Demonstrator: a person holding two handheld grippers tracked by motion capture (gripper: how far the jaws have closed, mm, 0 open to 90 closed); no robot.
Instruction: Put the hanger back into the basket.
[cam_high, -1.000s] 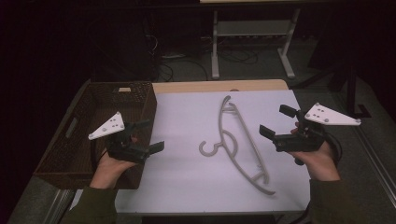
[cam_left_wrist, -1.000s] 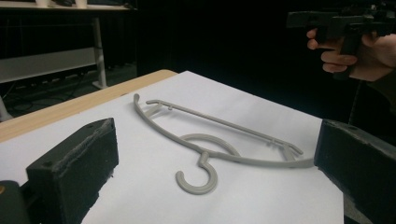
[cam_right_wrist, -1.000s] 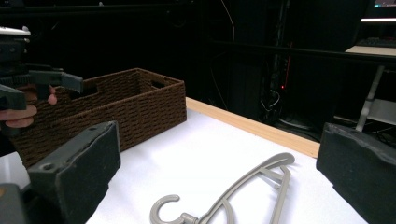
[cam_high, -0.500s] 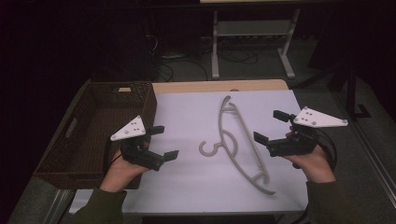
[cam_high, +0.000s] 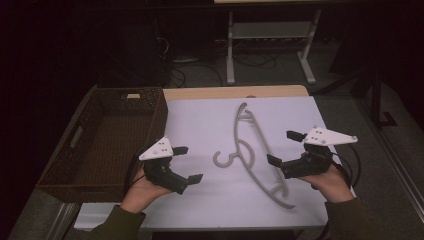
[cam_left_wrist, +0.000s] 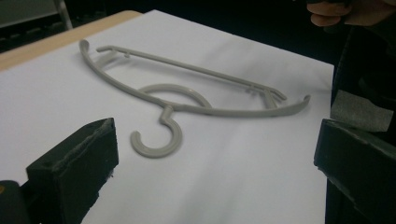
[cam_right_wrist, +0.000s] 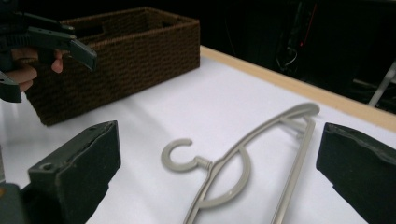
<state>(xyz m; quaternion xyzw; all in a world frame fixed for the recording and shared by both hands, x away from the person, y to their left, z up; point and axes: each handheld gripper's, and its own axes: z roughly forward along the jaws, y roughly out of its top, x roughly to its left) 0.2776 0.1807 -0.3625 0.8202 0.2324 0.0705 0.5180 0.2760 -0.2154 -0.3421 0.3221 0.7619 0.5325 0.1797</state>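
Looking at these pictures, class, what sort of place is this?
Probably a lab or workshop recording bench: a white-topped table with one grey hanger and a wicker basket, cables and a metal stand behind.

one hanger (cam_high: 257, 156), one basket (cam_high: 102, 142), two grippers

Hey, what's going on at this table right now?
A person holds a two-jaw gripper in each hand over a white table. A grey plastic hanger lies flat between them, its hook pointing toward the left gripper. The right gripper sits close beside the hanger's near arm. Both grippers have their jaws wide open and neither touches the hanger yet. A brown wicker basket stands at the left edge of the table.
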